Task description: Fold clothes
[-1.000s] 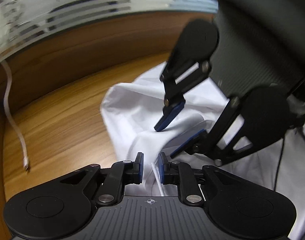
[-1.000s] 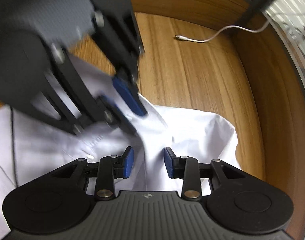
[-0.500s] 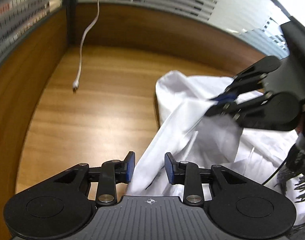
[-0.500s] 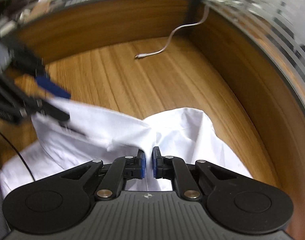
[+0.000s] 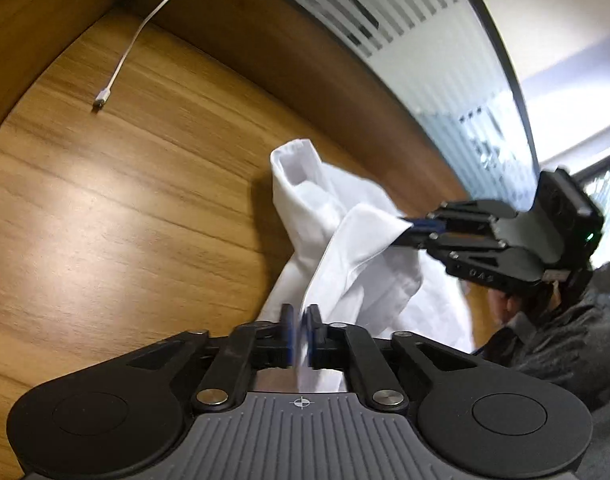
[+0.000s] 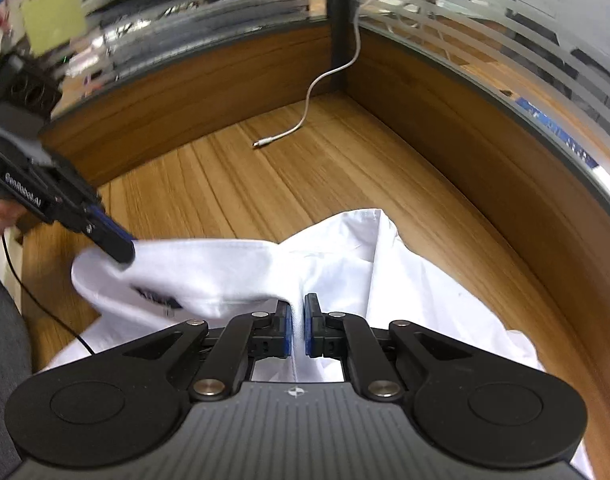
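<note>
Shirt [image 5: 357, 264] is now stretched off the table [image 5: 105, 208] between your tools, right tool [image 6: 298, 328] clamped on it, left tool [image 5: 301, 334] closing on it.

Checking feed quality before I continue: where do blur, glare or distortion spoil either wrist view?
Left wrist view: the white shirt is smeared between the left gripper, whose jaws are closing on it; soft glare patch on the wooden table; fisheye bends the wall.
Right wrist view: the left gripper is motion-blurred; the striped glass partition is streaked; the right gripper is sharp.
</note>
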{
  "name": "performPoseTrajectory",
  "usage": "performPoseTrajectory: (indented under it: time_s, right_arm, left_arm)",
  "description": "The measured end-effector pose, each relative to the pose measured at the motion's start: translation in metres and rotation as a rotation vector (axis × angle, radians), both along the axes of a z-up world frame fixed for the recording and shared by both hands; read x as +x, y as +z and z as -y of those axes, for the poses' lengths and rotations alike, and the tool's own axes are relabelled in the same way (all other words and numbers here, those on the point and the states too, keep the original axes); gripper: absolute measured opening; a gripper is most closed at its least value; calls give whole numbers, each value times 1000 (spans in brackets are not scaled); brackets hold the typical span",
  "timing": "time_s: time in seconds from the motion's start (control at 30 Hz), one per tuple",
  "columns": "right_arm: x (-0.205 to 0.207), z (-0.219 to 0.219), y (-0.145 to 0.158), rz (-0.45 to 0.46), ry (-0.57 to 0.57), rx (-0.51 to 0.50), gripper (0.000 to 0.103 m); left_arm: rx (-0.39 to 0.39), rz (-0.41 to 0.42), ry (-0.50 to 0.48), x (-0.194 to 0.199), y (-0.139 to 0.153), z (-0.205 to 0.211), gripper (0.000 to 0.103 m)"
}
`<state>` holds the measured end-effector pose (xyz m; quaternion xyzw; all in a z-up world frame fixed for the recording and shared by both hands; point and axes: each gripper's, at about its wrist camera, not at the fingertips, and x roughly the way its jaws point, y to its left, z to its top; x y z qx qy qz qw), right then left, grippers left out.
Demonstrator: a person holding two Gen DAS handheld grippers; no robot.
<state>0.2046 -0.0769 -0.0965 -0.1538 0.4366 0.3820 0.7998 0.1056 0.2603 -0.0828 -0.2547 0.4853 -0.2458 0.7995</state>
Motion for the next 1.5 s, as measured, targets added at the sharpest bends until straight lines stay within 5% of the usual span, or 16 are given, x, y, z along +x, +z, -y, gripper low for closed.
performPoseTrajectory:
  time_s: [0.07, 0.33, 0.8, 1.0, 1.1, 1.13, 1.23, 1.33, 1.5]
  right_arm:
    - [1, 0, -1, -11, -12, 4, 7]
    - [7, -2, -5, -47, -45, 2, 7]
    - [11, -1, -9, -85, -62, 23, 7]
    - [9, 0, -6, -76, -66, 28, 7]
    - [8, 2, -6, -77, -70, 29, 7]
    - [8, 3, -6, -79, -70, 30, 7]
    - [8, 4, -7, -82, -83, 32, 7]
    - [9, 5, -10, -84, -92, 27, 7]
    - [11, 3, -19, -134, -103, 42, 9]
  left_arm:
    - [73, 49, -29, 5, 5, 13, 42]
    - [480, 369, -182, -1, 39, 87, 56]
    - [738, 416, -365, 17, 13, 146, 55]
    - [775, 402, -377, 23, -3, 157, 50]
    - [761, 408, -375, 18, -9, 155, 39]
    - [756, 406, -379, 17, -11, 153, 22]
    - [720, 404, -342, 13, -11, 144, 14]
    - [643, 376, -261, 13, -6, 128, 11]
    - [422, 184, -87, 32, -4, 89, 11]
